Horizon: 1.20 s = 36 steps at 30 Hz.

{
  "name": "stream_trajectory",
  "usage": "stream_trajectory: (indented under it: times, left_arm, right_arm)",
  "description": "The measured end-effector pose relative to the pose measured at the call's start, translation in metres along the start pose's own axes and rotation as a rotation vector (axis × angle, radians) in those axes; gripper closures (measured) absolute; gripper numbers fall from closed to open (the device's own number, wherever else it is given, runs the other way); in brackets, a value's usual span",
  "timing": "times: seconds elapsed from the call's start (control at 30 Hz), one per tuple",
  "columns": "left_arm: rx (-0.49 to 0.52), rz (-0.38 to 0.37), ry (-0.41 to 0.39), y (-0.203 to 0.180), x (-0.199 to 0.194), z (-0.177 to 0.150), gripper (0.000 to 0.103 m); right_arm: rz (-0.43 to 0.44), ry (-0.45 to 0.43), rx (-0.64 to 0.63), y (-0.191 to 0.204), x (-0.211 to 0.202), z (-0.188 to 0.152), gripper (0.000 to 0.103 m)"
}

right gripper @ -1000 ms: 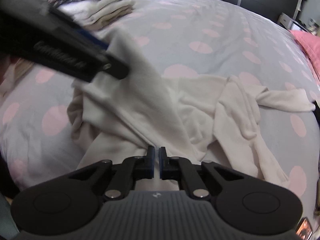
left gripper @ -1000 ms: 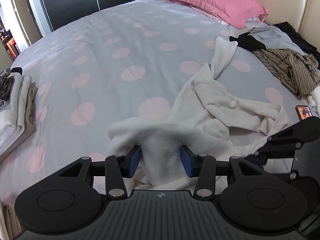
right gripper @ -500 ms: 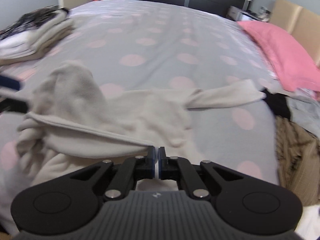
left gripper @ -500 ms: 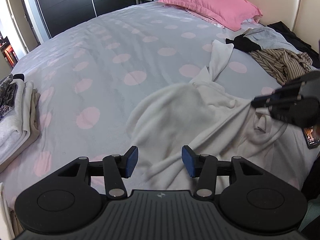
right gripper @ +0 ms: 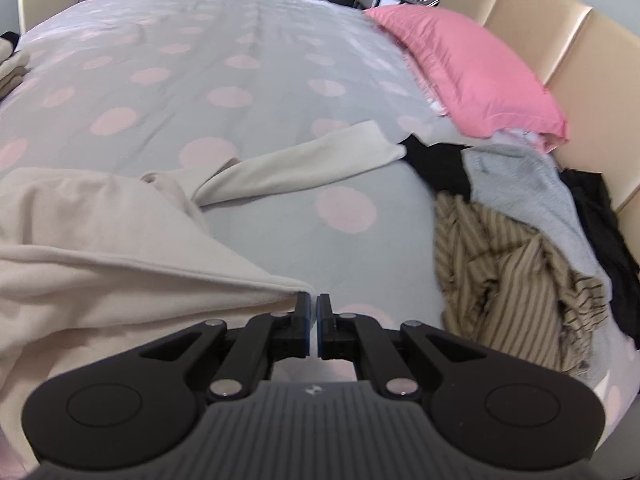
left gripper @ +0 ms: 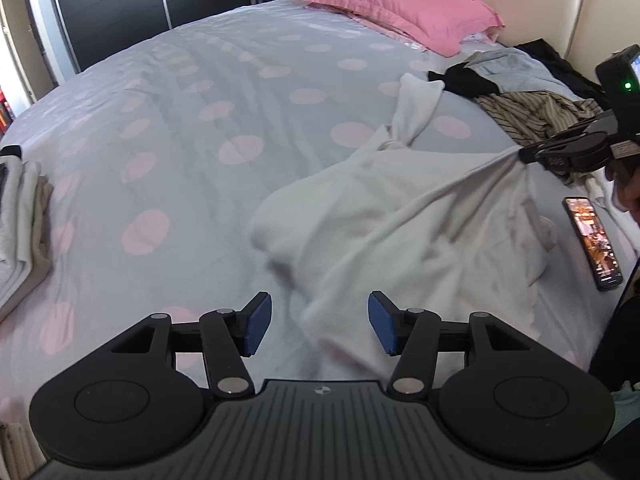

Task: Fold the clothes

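Note:
A cream long-sleeved top (left gripper: 416,216) lies half spread on the grey bed cover with pink dots (left gripper: 200,120), one sleeve (right gripper: 304,164) stretched toward the pillow. My right gripper (right gripper: 313,320) is shut on the top's hem edge (right gripper: 224,276) and holds it taut and lifted; it also shows in the left wrist view as the right gripper (left gripper: 528,156) pinching the cloth. My left gripper (left gripper: 320,324) stands open just above the near part of the top, with cloth lying below its blue pads and nothing pinched.
A pile of unfolded clothes, striped (right gripper: 512,272), grey (right gripper: 520,184) and black (right gripper: 436,164), lies by the beige headboard (right gripper: 560,48). A pink pillow (left gripper: 400,4) sits at the bed's head. A lit phone (left gripper: 592,240) lies at the right edge. Folded clothes (left gripper: 20,220) are stacked at the left.
My left gripper has let go of the top and drawn back, open. My right gripper, still shut on the hem, has pulled it to the right, stretching the cloth flatter.

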<state>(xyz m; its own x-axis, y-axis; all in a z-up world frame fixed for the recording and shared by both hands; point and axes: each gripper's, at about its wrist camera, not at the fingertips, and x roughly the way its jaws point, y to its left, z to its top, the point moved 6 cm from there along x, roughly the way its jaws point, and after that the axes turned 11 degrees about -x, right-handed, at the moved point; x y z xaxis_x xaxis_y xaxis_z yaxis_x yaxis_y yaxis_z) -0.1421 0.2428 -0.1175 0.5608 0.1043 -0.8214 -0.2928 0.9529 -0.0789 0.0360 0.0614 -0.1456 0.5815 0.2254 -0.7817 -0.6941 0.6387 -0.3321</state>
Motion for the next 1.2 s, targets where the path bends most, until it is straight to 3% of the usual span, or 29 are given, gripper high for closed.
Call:
stream_trajectory:
  times: [0.1, 0.13, 0.23, 0.4, 0.47, 0.5, 0.53, 0.63, 0.7, 0.87, 1.03, 1.2]
  left_arm:
    - [0.015, -0.034, 0.007, -0.018, 0.007, 0.0, 0.046]
    - [0.022, -0.041, 0.01, -0.024, 0.009, 0.0, 0.045]
    - [0.036, -0.058, 0.021, -0.041, 0.018, 0.0, 0.045]
    - [0.039, -0.038, 0.059, -0.056, 0.039, -0.002, 0.043]
    - [0.042, -0.001, 0.081, -0.058, 0.049, -0.005, 0.044]
    - [0.039, 0.023, 0.09, -0.057, 0.053, -0.005, 0.053]
    - [0.031, 0.043, 0.099, -0.054, 0.056, -0.006, 0.064]
    - [-0.035, 0.059, 0.122, -0.042, 0.058, -0.005, 0.082]
    - [-0.091, 0.049, 0.117, -0.031, 0.052, -0.004, 0.088]
    - [-0.14, 0.139, 0.098, -0.001, 0.028, -0.007, 0.091]
    - [-0.219, 0.229, 0.112, 0.043, 0.001, -0.018, 0.093]
    - [-0.267, 0.365, 0.091, 0.086, -0.025, -0.029, 0.096]
  right_arm:
    - [0.03, 0.001, -0.029, 0.007, 0.001, 0.0, 0.097]
    - [0.036, 0.002, -0.033, 0.009, 0.001, -0.001, 0.092]
    - [0.062, 0.021, -0.023, 0.009, 0.003, -0.006, 0.06]
    - [0.11, 0.102, 0.015, 0.014, 0.014, -0.027, 0.043]
    - [0.131, 0.139, 0.031, 0.018, 0.02, -0.036, 0.043]
    - [0.143, 0.135, 0.027, 0.022, 0.018, -0.036, 0.045]
    - [0.155, 0.131, 0.023, 0.026, 0.016, -0.036, 0.051]
    - [0.19, 0.12, 0.013, 0.038, 0.011, -0.037, 0.077]
    - [0.214, 0.113, 0.006, 0.045, 0.007, -0.037, 0.084]
    - [0.277, 0.088, -0.015, 0.066, -0.004, -0.038, 0.089]
    - [0.386, -0.007, -0.068, 0.1, -0.044, -0.03, 0.09]
    - [0.556, -0.055, -0.104, 0.145, -0.083, -0.027, 0.09]
